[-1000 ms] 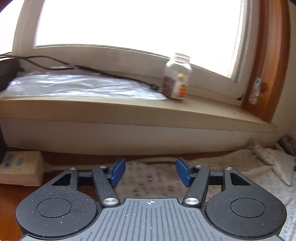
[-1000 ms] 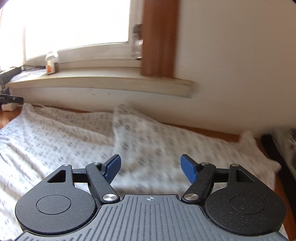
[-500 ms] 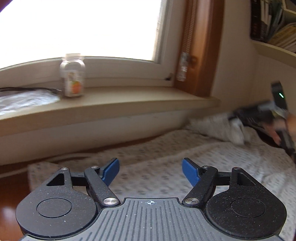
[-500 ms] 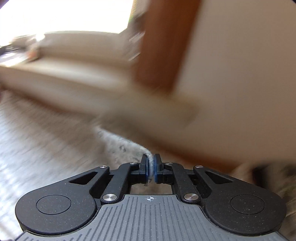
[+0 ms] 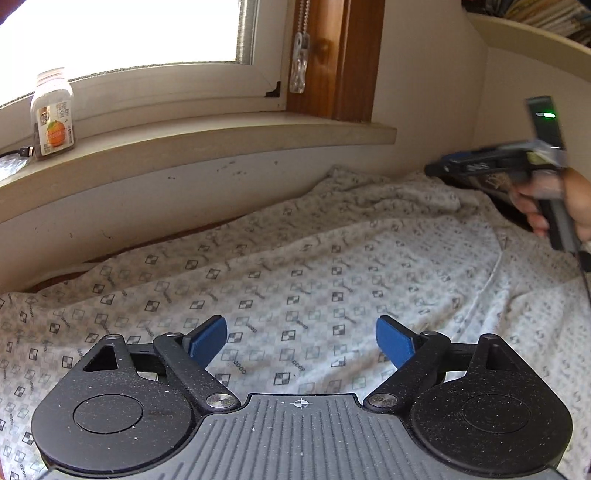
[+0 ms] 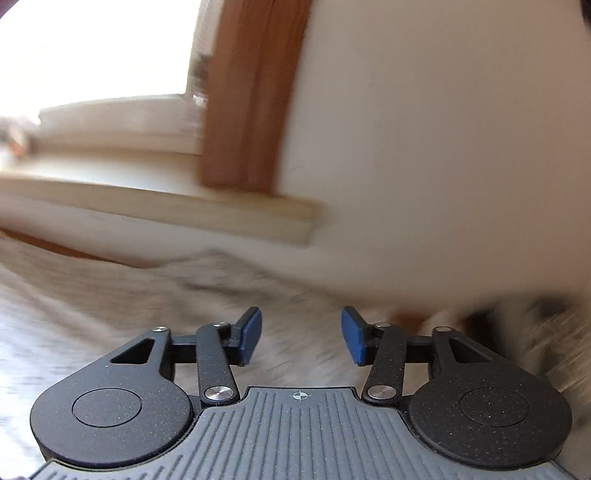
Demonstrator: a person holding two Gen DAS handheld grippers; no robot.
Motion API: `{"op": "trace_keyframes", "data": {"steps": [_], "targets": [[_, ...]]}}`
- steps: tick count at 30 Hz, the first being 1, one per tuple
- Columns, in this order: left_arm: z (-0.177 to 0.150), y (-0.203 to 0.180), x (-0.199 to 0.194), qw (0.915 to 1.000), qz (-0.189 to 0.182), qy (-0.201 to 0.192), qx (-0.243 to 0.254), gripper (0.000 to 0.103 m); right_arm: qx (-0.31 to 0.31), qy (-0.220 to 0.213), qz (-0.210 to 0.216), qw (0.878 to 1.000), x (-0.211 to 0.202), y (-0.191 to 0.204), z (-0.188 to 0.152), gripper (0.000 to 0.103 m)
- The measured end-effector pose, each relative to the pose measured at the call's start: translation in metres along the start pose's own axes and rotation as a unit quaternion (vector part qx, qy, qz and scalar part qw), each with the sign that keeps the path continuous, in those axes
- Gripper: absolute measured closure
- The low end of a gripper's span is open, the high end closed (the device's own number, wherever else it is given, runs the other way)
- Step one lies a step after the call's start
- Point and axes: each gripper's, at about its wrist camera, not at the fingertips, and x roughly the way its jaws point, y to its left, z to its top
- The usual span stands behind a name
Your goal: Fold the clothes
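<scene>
A white garment with a small grey checker print (image 5: 314, 266) lies spread out and wrinkled below the windowsill. My left gripper (image 5: 301, 345) hovers over its middle, jaws opening wide, nothing between the blue pads. In the left wrist view my right gripper (image 5: 439, 170) is at the far right, held by a hand (image 5: 569, 206), above the garment's bunched far corner. The right wrist view is blurred: my right gripper (image 6: 301, 339) has its jaws opening, with no cloth between the pads, and the garment (image 6: 110, 306) lies under and ahead of it.
A beige windowsill (image 5: 207, 147) runs along the wall behind the garment, with a clear jar with an orange label (image 5: 53, 114) and a cable on it. A wooden window frame (image 5: 351, 59) stands beside a plain wall. A shelf with books (image 5: 535, 22) sits top right.
My left gripper has swung right along the sill to over the garment, and its jaws have widened. My right gripper closed on a pinch of cloth half a second ago and has since let go.
</scene>
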Motion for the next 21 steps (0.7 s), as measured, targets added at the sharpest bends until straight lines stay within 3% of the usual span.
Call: {"op": "trace_keyframes", "data": {"steps": [2,5,8,12,18,21], "targets": [[-0.002,0.000,0.002,1.0000,0.004,0.001,0.001,0.010,0.039,0.004,0.072,0.997,-0.006,0.001,-0.016,0.046],[-0.006,0.000,0.006,0.9998,0.008,0.016,0.003,0.010,0.059,0.029,0.107,0.992,0.002,0.008,-0.035,0.046],[-0.008,0.002,0.005,0.9998,0.007,0.020,-0.004,0.010,0.037,0.030,0.095,0.994,0.009,0.016,-0.048,0.046],[-0.009,0.003,0.004,0.9997,0.004,0.023,-0.007,0.010,0.057,0.026,0.100,0.993,0.012,0.002,-0.044,0.046],[-0.009,0.003,0.005,0.9996,-0.005,0.025,-0.011,0.007,-0.017,0.009,0.087,0.996,0.028,0.016,-0.004,0.046],[-0.008,0.006,0.004,0.9995,-0.008,0.024,-0.017,0.007,-0.059,0.035,0.089,0.994,0.057,0.027,0.018,0.045]]}}
